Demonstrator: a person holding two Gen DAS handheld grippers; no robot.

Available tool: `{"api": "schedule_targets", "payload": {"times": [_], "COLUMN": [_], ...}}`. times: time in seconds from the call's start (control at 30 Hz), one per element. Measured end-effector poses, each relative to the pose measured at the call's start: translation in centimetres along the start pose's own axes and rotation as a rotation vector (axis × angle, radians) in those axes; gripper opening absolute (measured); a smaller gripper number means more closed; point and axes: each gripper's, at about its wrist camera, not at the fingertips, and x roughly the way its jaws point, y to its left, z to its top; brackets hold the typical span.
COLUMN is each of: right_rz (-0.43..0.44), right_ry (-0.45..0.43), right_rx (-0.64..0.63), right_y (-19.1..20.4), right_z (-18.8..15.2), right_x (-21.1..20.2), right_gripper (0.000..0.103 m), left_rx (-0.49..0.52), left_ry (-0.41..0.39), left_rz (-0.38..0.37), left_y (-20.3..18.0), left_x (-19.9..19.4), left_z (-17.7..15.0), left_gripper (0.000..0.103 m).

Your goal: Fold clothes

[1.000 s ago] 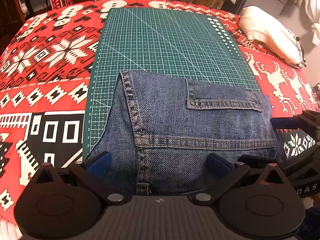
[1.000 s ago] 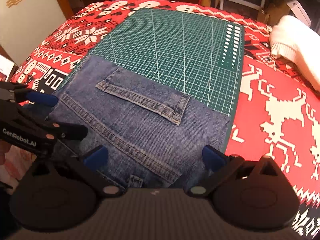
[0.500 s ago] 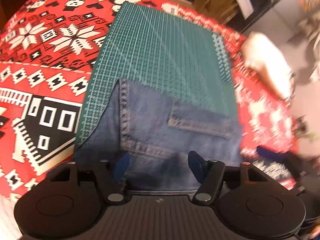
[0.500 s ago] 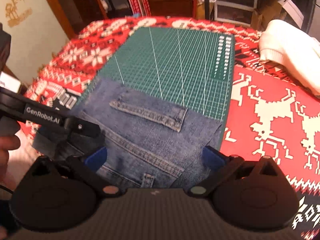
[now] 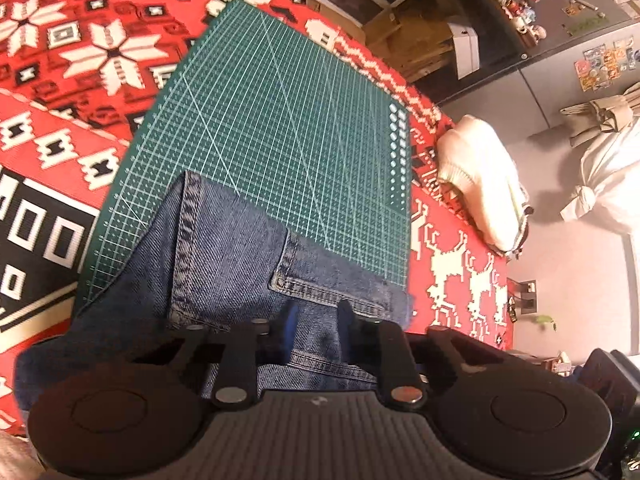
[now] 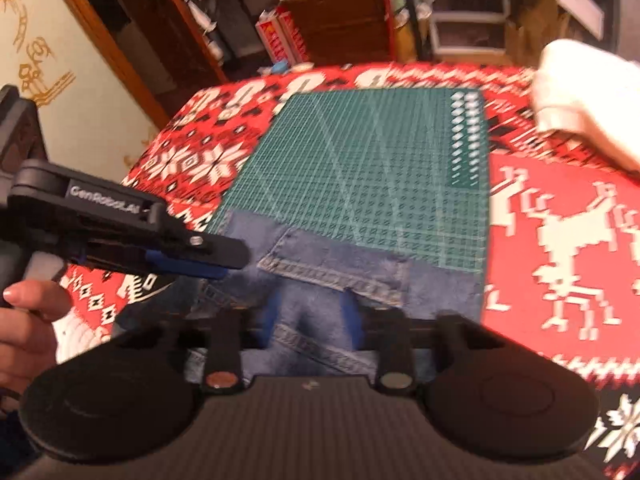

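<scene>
Right wrist view blurred. Jeans (image 5: 240, 264) on cutting mat (image 5: 280, 120), near end hidden beneath both tools, waistband crosswise. Left gripper (image 5: 314, 334) and right gripper (image 6: 310, 320) closing, denim between their pads.

green mat (image 5: 280, 120) bare beyond jeans (image 5: 224, 256), white garment (image 5: 480, 184) right

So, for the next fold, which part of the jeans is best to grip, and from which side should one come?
Probably the near edge of the jeans, by the waistband seam, coming from the near side. The far end lies flat on the cutting mat, so the near edge can swing over it. The jaws of the left hand-held gripper and right hand-held gripper are closing there, denim between them.
</scene>
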Motion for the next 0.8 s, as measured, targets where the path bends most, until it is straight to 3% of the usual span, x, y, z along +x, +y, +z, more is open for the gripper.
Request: {"api": "schedule_targets", "payload": {"times": [0.1,0.2,0.3,0.37,0.57,0.8], "right_rz": [0.032,0.062,0.057,0.05,0.116,0.11], "right_ry": [0.03,0.053,0.081,0.086,0.076,0.047], "right_rx": [0.03,0.059,0.064,0.064,0.122,0.127], "right_y": [0.1,0.2,0.4,0.1,-2.1,-4.0], "right_z": [0.1,0.0,-0.3,-0.7,-1.5,-2.3], "right_x": [1.6,3.1,5.2,6.1,5.9,4.5], "right_gripper": [0.011,0.011,0.011,0.0,0.0,0.0], "left_rx": [-0.015,-0.015,-0.013,-0.012,0.036,0.07], "left_ry": [0.016,0.03,0.029,0.028,0.023,0.006], "left_rz": [0.014,0.069,0.078,0.083,0.12,0.146], "left_y": [0.4,0.9,1.3,1.5,0.7,0.3], "left_x": [1.2,2.3,2.7,2.9,3.1,3.2], "left_z": [0.0,-0.2,-0.4,-0.5,-0.5,-1.1], "left_gripper": [0.012,0.004,0.003,0.003,0.003,0.003]}}
